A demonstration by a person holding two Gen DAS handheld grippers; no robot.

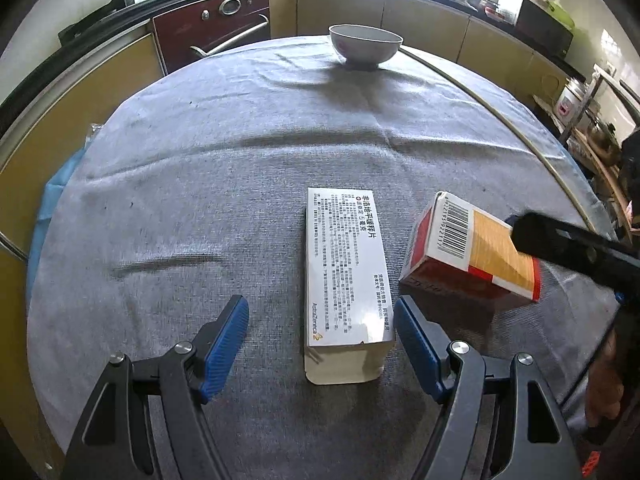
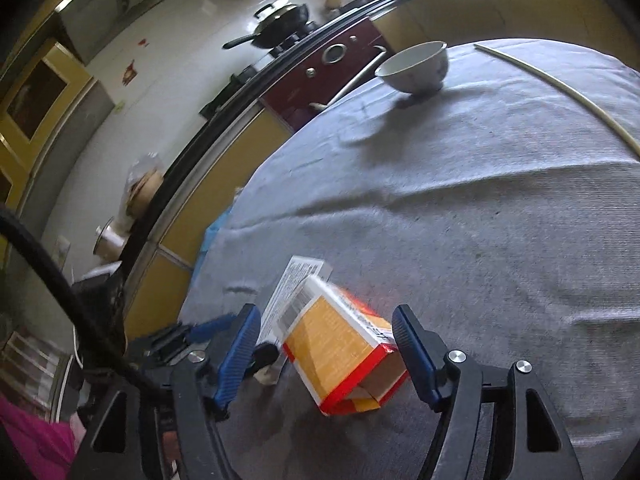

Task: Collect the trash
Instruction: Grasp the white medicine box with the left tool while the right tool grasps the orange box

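Trash for this job is two cardboard cartons, and both sit on the round table, which is covered by a wrinkled grey cloth and fills most of what I see from either wrist. Behind it runs a curved counter with yellow cabinet fronts and a dark red oven door; in the right wrist view a black pan rests on the stove above that door. At the far edge of the table stands a white bowl, upright and well apart from the cartons. Nearer to me, the white medicine box lies flat with its printed face up, its near end flap hanging open. Just beside it, on its right, the red and orange box is tilted, one long edge raised off the cloth, barcode side showing; from the right wrist I see its near end flaps open. My left gripper is spread wide, its blue pads on either side of the near end of the white box, the right pad close to the carton's corner and the left pad well clear. My right gripper is spread too, straddling the tilted red and orange box, and neither pad presses on the cardboard.
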